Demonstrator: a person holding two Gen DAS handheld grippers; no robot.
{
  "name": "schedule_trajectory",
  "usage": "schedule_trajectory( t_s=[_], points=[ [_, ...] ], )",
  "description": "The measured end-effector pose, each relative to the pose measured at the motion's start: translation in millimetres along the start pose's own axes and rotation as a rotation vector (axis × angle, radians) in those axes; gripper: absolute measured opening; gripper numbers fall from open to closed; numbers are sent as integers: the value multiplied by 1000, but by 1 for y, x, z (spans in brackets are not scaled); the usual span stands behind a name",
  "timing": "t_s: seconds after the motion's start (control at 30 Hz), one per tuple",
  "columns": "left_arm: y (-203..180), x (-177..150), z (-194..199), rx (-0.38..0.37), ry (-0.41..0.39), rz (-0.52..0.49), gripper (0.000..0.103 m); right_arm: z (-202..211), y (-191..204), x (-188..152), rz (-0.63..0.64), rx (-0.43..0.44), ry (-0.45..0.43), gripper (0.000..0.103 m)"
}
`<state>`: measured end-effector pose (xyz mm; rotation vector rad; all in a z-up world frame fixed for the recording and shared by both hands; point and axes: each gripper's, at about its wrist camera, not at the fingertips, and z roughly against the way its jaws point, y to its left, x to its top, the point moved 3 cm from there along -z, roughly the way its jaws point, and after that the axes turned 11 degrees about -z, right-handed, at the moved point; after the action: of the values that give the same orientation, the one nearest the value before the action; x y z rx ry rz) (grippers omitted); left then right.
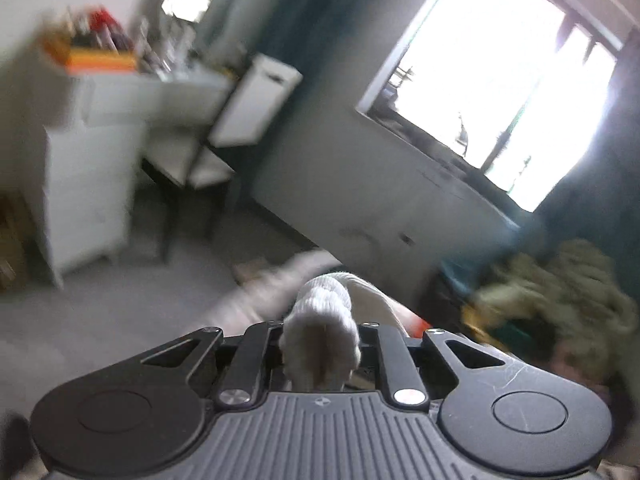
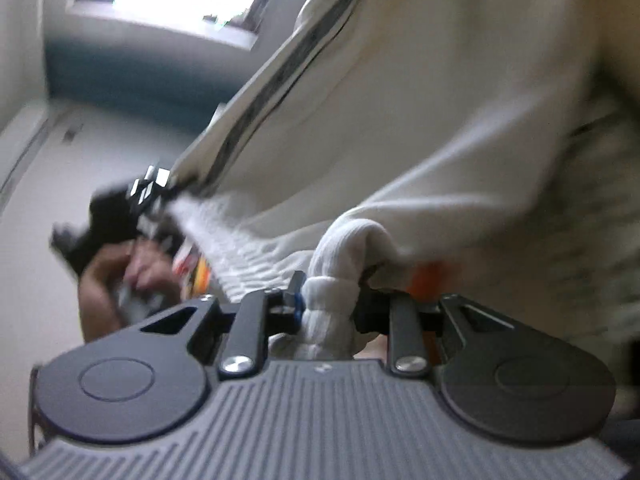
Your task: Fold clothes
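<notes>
**Both grippers bunched up in a white sweater, everything blurry**

Lots is hard to read here. Both views are smeared, and the fingers themselves are mostly buried in cloth, so you barely see their tips. The left gripper (image 1: 320, 344) is clamped on a ribbed knit edge of the white sweater (image 1: 322, 320), which pokes up between the black arms in a fat wad. The right gripper (image 2: 330, 300) is pinching another ribbed edge of it (image 2: 420, 120), and the rest of the garment hangs in the air, filling most of that view with smooth cream fabric and a dark stripe running down it. A bare hand (image 2: 120, 276) shows at left there, holding the other gripper, details mushy.

Room-wise: grey floor (image 1: 120, 304), a white dresser (image 1: 84, 184) with cluttered stuff on top, a chair (image 1: 192, 168) with a pale seat and dark legs, a bright window (image 1: 500, 92), teal curtains. A fuzzy olive heap (image 1: 560, 300) sits at right, can't tell what it is.
</notes>
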<state>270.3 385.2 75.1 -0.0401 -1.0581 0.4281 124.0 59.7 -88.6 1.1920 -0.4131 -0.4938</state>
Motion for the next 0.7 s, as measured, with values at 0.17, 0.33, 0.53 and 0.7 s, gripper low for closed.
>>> schedule_trajectory(
  t_s=[0.17,0.33,0.53,0.7],
  points=[
    [65,17,-77,209,79,-76,15,-95,14,-16,-7,25,149,27],
    [102,-9,-143,242,193,-51,18,-149,-3,-8,-41,-9,232,28],
    [88,-11,-144,249,162,-155,41,-149,10,-1,-52,-29,289,35],
    [74,-6,-97,270,149,-198,80,-132,9,-18,-73,-20,405,77]
  ],
)
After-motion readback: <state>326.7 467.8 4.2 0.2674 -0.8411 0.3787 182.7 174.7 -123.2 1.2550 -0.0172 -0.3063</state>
